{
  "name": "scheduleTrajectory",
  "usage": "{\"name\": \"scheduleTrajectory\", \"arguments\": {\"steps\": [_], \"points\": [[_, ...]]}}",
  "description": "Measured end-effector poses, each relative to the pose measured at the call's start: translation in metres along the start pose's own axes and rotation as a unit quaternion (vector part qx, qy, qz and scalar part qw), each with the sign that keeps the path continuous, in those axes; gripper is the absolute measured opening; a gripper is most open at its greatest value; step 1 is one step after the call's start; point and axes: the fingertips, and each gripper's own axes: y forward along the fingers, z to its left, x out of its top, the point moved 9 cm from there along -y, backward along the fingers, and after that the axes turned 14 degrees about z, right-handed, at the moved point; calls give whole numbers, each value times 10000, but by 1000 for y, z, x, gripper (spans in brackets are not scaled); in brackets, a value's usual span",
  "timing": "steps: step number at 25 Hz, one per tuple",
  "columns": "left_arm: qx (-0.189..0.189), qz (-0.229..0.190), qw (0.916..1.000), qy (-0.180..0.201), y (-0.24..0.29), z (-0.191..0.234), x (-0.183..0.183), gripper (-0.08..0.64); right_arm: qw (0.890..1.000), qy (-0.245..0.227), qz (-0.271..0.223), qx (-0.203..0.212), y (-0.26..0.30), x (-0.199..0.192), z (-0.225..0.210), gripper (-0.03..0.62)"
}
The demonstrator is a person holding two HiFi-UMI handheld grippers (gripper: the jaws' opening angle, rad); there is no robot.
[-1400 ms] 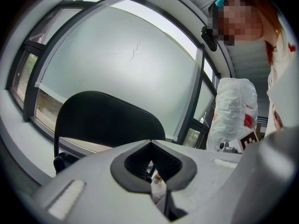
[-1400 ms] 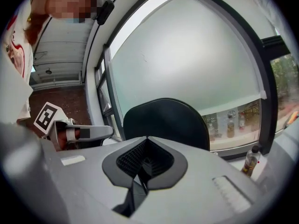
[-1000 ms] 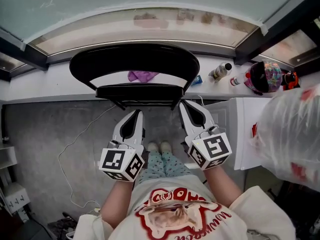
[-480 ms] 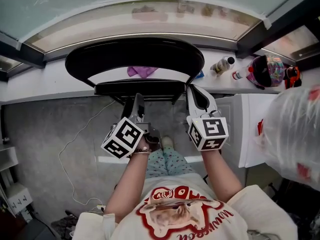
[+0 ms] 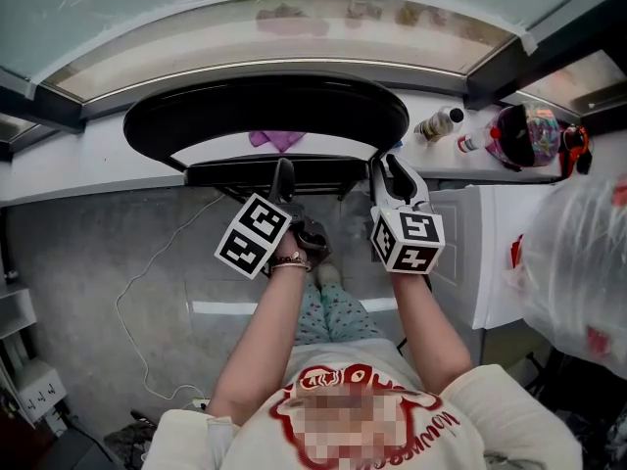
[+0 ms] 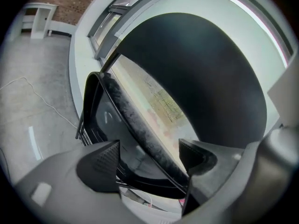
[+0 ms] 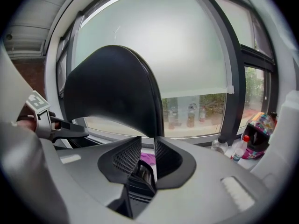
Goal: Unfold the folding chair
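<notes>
1. Person's shirt (image 5: pixel 460 409) at bottom of head view, both forearms reaching forward over the floor (image 5: pixel 98 253)
2. Left gripper (image 6: pixel 149 149): jaws wide apart, rolled on its side; the black seat rim (image 6: pixel 135 129) runs slantwise through the gap and the pads are not pressing on it
3. Right gripper (image 7: pixel 154 148): jaws narrow and have just been opening; only a thin slit, with a dark chair part low in the gap, no clear squeeze on it
4. Folding chair (image 5: pixel 265 106), black, stands on the floor right in front of the person, up against the counter (image 5: pixel 78 169); both gripper tips sit at the seat's front edge, left near the middle, right at the right corner
5. Curved backrest (image 7: pixel 112 87) rises behind the seat
6. Thin cable (image 5: pixel 132 292) on the floor to the left; white cabinet (image 5: pixel 470 253) and plastic bag (image 5: pixel 578 262) to the right
7. On the counter behind the chair: purple cloth (image 5: pixel 276 143), bottles (image 5: pixel 436 123), and a colourful item (image 5: pixel 529 133), cannot tell what
8. Frosted window (image 5: pixel 294 8) beyond
</notes>
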Motion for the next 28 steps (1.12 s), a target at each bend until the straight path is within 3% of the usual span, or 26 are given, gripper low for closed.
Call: {"name": "scheduleTrajectory", "arguments": {"steps": [10,15,19,25,28], "points": [[297,31,9980,-555,33,1,14,388,9989,223,282,-313,30,-10,-14,158],[308,192,9982,-469,45,1,17,388,9971,363,603,-288,47,-26,-18,156],[344,270,9982,-412,54,3,20,388,9981,303,520,-142,54,-27,-22,135],[-192,456,9946,-907,64,10,18,349,9983,373,438,21,54,-30,-27,143],[-209,463,9939,-974,61,10,17,336,9985,365,405,38,53,-31,-25,138]]}}
